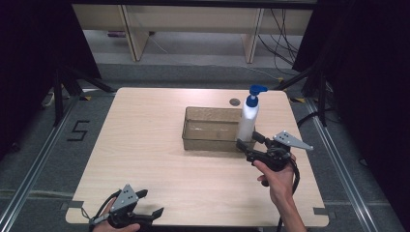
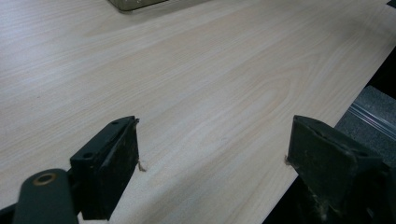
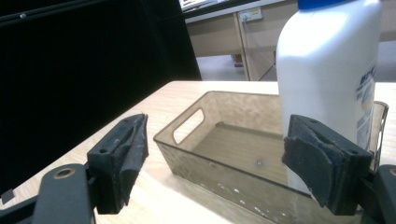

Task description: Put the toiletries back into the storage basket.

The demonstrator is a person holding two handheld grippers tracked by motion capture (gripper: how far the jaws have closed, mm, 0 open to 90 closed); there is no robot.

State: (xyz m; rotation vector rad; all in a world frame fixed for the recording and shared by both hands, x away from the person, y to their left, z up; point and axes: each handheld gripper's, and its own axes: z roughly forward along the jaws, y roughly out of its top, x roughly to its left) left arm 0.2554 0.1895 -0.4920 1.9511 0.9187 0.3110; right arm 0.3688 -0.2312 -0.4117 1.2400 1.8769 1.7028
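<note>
A translucent brown bin (image 1: pixel 208 129) sits on the wooden table (image 1: pixel 145 145), right of centre. A white pump bottle (image 1: pixel 248 121) with a blue pump head stands upright inside the bin's right end. My right gripper (image 1: pixel 247 139) is open at the bin's near right corner, its jaws pointing at the bottle's base. In the right gripper view the bin (image 3: pixel 210 135) and bottle (image 3: pixel 327 70) lie just past the open right gripper (image 3: pixel 215 158). My left gripper (image 1: pixel 153 202) is open over the table's near edge, far from the bin. Nothing is between the jaws of the left gripper (image 2: pixel 212 154).
A small round grommet (image 1: pixel 235 102) is set in the table behind the bin. Black stand legs (image 1: pixel 63 89) flank the table at both back corners. A floor mark "5" (image 1: pixel 78 130) lies left of the table. The table's edge (image 2: pixel 317 126) runs close to the left gripper's right jaw.
</note>
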